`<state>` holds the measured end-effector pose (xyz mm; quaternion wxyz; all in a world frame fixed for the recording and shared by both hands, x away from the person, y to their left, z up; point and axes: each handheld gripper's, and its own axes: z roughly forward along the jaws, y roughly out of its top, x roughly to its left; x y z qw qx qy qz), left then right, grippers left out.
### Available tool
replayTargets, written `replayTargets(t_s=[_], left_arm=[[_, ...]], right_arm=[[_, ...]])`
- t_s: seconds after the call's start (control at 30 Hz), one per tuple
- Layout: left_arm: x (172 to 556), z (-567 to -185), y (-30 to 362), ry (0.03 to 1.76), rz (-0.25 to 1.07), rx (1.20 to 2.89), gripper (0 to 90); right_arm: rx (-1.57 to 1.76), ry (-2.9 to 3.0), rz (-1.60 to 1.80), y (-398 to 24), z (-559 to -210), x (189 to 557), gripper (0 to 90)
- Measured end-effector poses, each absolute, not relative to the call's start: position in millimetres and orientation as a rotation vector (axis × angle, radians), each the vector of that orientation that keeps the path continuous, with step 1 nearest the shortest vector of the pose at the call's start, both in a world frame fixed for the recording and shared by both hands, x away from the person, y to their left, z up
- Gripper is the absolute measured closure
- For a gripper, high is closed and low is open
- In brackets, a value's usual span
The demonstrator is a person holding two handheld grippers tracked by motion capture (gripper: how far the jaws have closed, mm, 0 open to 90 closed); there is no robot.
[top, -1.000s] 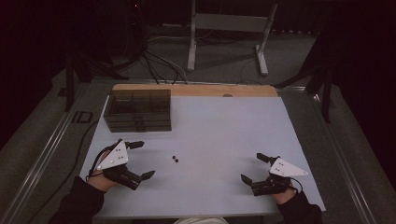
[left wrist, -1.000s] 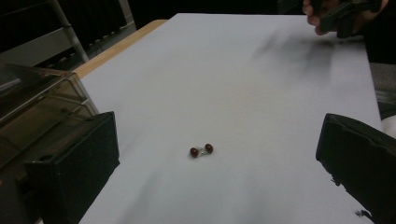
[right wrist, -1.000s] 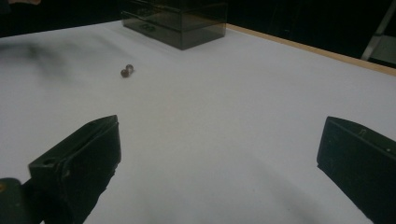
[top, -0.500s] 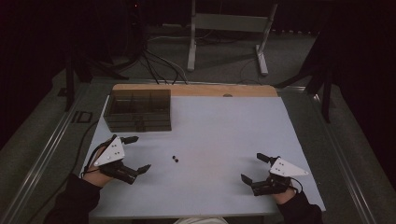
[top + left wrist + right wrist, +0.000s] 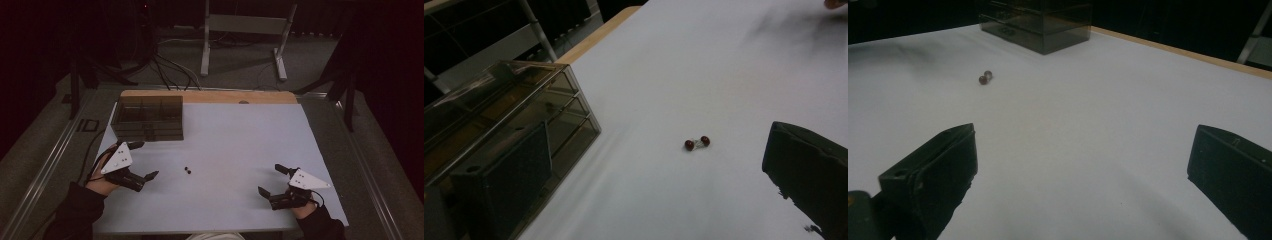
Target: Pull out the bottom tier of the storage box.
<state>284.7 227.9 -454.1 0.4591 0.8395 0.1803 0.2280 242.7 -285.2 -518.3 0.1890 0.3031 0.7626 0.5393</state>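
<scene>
Work looks barely begun to us: both our grippers are wide open and hold nothing. Our left gripper (image 5: 140,160) is near the smoky drawer box (image 5: 148,118); our right gripper (image 5: 273,180) sits near-right. Between them, untouched on the white table (image 5: 240,135), lie two small dark-red beads (image 5: 187,170), side by side, round and glossy.
</scene>
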Motion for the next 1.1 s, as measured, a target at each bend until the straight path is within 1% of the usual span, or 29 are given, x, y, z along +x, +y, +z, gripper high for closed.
replayTargets(t_s=[0.37, 0.53, 1.1], left_arm=[[292, -461, 228, 0.459, 0.598, 2.114, 0.7], [294, -463, 229, 0.478, 0.608, 2.108, 0.8], [302, -477, 225, 0.484, 0.677, 2.214, 0.8]], right_arm=[[0.855, 2.145, 1.513, -285, -518, 243, 0.1], [0.853, 2.146, 1.512, -285, -519, 243, 0.1], [0.858, 2.148, 1.514, -286, -519, 243, 0.1]])
